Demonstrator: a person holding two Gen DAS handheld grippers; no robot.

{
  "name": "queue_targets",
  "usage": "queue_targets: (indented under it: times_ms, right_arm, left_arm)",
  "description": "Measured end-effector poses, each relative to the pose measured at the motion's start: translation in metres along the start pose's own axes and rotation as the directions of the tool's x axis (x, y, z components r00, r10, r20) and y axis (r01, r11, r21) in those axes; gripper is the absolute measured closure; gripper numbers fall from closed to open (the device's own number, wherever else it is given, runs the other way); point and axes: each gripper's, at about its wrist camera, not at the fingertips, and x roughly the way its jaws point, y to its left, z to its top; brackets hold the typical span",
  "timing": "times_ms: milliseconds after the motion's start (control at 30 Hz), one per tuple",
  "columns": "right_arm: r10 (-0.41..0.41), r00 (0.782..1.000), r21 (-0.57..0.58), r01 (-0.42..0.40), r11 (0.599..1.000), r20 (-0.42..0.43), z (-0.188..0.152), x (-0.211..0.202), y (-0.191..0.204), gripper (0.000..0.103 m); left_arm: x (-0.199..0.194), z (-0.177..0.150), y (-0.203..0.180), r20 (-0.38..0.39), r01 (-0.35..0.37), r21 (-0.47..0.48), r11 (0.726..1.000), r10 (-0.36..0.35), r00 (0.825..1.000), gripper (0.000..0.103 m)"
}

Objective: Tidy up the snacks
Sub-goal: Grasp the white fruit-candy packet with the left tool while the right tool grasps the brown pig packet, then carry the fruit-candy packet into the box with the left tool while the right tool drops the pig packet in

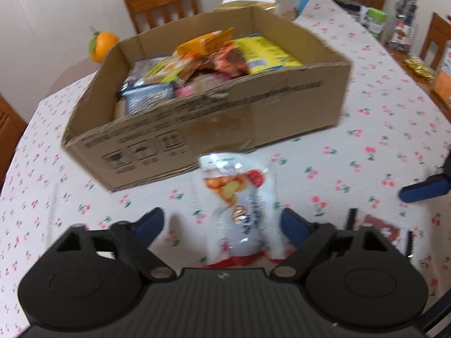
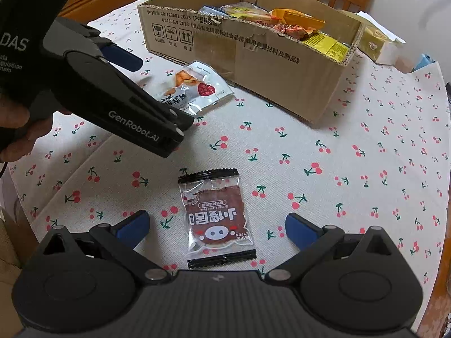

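A cardboard box holds several snack packets; it also shows in the right wrist view. A white snack pouch lies on the table in front of the box, between the open fingers of my left gripper, untouched. The pouch also shows in the right wrist view. A small dried-pork packet lies flat between the open fingers of my right gripper, untouched. The left gripper's body hovers over the pouch.
The table carries a cherry-print cloth. Wooden chairs stand around it. An orange toy sits behind the box. Jars and packets crowd the far right side. A yellow packet lies beside the box.
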Motion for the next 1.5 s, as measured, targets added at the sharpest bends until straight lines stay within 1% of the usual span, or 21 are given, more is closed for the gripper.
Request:
queue_targets:
  times_ms: [33, 100, 200, 300, 367, 433, 467, 533, 567, 633, 700, 933, 1200, 1300, 1500]
  right_arm:
    - [-0.001, 1.0, 0.003, 0.001, 1.0, 0.003, -0.001, 0.0, 0.0, 0.0]
    - [-0.003, 1.0, 0.006, 0.003, 1.0, 0.006, -0.002, -0.001, 0.001, 0.0]
    - [-0.006, 1.0, 0.01, 0.006, 1.0, 0.001, -0.001, -0.001, 0.001, 0.0]
    - [-0.009, 1.0, 0.013, 0.009, 1.0, 0.0, -0.001, -0.002, 0.002, 0.0]
    - [-0.009, 1.0, 0.012, 0.009, 1.0, 0.012, -0.001, -0.004, 0.002, 0.005]
    - [-0.009, 1.0, 0.009, 0.009, 1.0, 0.024, 0.0, -0.007, 0.002, 0.015]
    - [-0.01, 1.0, 0.007, 0.01, 1.0, 0.029, 0.0, -0.008, 0.003, 0.018]
    - [-0.007, 0.999, -0.001, 0.007, 1.0, 0.037, 0.001, -0.01, 0.004, 0.028]
    - [-0.004, 0.999, -0.006, 0.005, 1.0, 0.04, 0.001, -0.01, 0.005, 0.031]
    - [-0.001, 0.999, -0.016, 0.002, 1.0, 0.045, 0.001, -0.012, 0.008, 0.043]
    - [-0.003, 0.999, -0.02, 0.004, 1.0, 0.043, 0.003, -0.012, 0.011, 0.051]
    - [-0.044, 0.999, 0.043, 0.042, 0.998, 0.033, 0.005, -0.012, 0.008, 0.053]
    - [-0.063, 0.997, 0.104, 0.058, 0.993, 0.043, 0.011, -0.021, 0.006, 0.053]
    - [-0.07, 0.997, 0.119, 0.064, 0.991, 0.045, 0.015, -0.026, 0.005, 0.053]
    - [-0.089, 0.995, 0.125, 0.083, 0.989, 0.048, 0.028, -0.043, 0.006, 0.053]
  left_arm:
    - [-0.001, 0.001, -0.005, 0.009, 0.005, 0.008, 1.0, -0.005, 1.0, 0.029]
    - [-0.002, 0.002, -0.01, 0.017, 0.014, 0.011, 1.0, -0.014, 1.0, 0.043]
    - [-0.002, 0.003, -0.01, 0.018, 0.052, -0.003, 0.999, -0.052, 0.999, 0.053]
    - [-0.003, 0.003, -0.008, 0.013, 0.065, 0.001, 0.998, -0.065, 0.998, 0.054]
    - [-0.003, 0.002, -0.003, 0.008, 0.075, -0.007, 0.997, -0.074, 0.997, 0.054]
    - [-0.004, 0.001, 0.002, 0.002, 0.075, -0.008, 0.997, -0.075, 0.997, 0.054]
    - [-0.004, 0.0, 0.004, 0.0, 0.073, -0.007, 0.997, -0.073, 0.997, 0.054]
    - [-0.005, -0.001, 0.008, -0.005, 0.083, -0.008, 0.997, -0.083, 0.997, 0.054]
    - [-0.006, -0.002, 0.01, -0.007, 0.087, -0.011, 0.996, -0.087, 0.996, 0.054]
    - [-0.007, -0.003, 0.013, -0.011, 0.099, -0.013, 0.995, -0.099, 0.995, 0.055]
    - [-0.007, -0.003, 0.014, -0.016, 0.109, -0.012, 0.994, -0.109, 0.994, 0.055]
    - [-0.014, -0.005, 0.021, -0.026, 0.15, 0.002, 0.989, -0.15, 0.988, 0.056]
    - [-0.031, -0.004, 0.033, -0.027, 0.197, 0.034, 0.98, -0.196, 0.98, 0.058]
    - [-0.041, -0.003, 0.038, -0.029, 0.22, 0.051, 0.974, -0.219, 0.975, 0.058]
    - [-0.068, 0.001, 0.051, -0.033, 0.281, 0.075, 0.957, -0.279, 0.96, 0.058]
